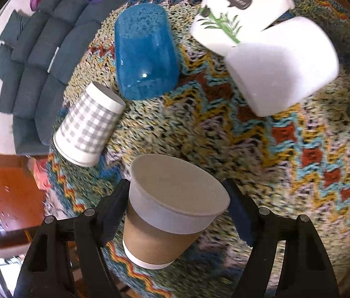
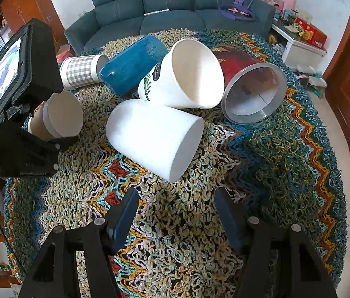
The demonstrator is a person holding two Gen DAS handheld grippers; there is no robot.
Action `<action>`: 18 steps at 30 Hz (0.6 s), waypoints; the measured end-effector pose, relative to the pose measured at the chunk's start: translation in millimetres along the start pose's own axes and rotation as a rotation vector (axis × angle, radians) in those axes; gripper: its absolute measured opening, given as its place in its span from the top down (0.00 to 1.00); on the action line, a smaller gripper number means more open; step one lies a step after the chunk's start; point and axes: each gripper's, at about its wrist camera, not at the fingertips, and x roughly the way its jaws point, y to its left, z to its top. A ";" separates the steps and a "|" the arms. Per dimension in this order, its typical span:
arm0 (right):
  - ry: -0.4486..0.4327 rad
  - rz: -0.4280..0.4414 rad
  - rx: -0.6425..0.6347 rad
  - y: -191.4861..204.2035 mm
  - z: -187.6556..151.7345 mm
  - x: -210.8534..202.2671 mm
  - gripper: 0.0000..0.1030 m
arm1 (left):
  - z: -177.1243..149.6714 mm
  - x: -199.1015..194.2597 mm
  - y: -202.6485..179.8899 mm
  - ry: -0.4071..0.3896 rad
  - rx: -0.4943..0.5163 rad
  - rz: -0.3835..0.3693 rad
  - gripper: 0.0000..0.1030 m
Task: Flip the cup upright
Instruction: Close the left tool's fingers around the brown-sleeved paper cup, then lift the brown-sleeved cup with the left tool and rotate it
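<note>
Your left gripper (image 1: 178,211) is clamped on the brown-sleeved white paper cup (image 1: 167,213), held tilted above the woven zigzag rug (image 1: 286,173); your right gripper (image 2: 177,213) hangs with its fingers apart.

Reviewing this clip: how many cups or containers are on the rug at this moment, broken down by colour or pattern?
Brown-sleeved paper cup: 1
Grey checked cup: 1
Blue tumbler: 1
Plain white cup: 1
White cup with leaf print: 1
Red tin: 1
Total: 6
</note>
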 end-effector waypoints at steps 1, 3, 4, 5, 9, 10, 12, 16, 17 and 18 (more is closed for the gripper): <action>-0.002 0.002 0.001 -0.2 -0.4 -1.4 0.37 | -0.8 -2.9 -2.1 0.011 -0.018 -0.015 0.24; -0.005 0.006 0.005 -0.8 -0.8 -4.3 0.37 | -2.4 -7.6 -5.7 0.038 -0.062 -0.049 0.24; -0.007 0.007 0.006 -0.9 -1.4 -5.7 0.37 | -3.4 -9.1 -6.9 0.052 -0.088 -0.067 0.24; -0.011 0.010 0.007 -1.0 -1.9 -8.2 0.37 | -4.9 -10.4 -7.7 0.073 -0.121 -0.089 0.24; -0.031 0.018 0.006 -2.6 -6.3 -20.3 0.37 | -14.7 -14.4 -8.6 0.151 -0.267 -0.196 0.24; -0.035 0.018 0.006 -2.1 -7.5 -22.6 0.37 | -18.0 -15.8 -9.6 0.164 -0.307 -0.231 0.24; -0.047 0.020 0.010 -3.6 -10.4 -29.4 0.37 | -24.0 -18.3 -13.4 0.185 -0.373 -0.292 0.24; -0.059 0.018 0.014 -8.3 -14.2 -38.2 0.37 | -35.7 -21.6 -28.1 0.212 -0.499 -0.402 0.24; -0.059 0.017 0.013 -10.4 -14.9 -38.7 0.37 | -38.3 -22.0 -32.6 0.214 -0.532 -0.431 0.24; -0.057 0.017 0.014 -11.3 -16.7 -39.7 0.37 | -40.3 -22.4 -36.4 0.215 -0.557 -0.450 0.24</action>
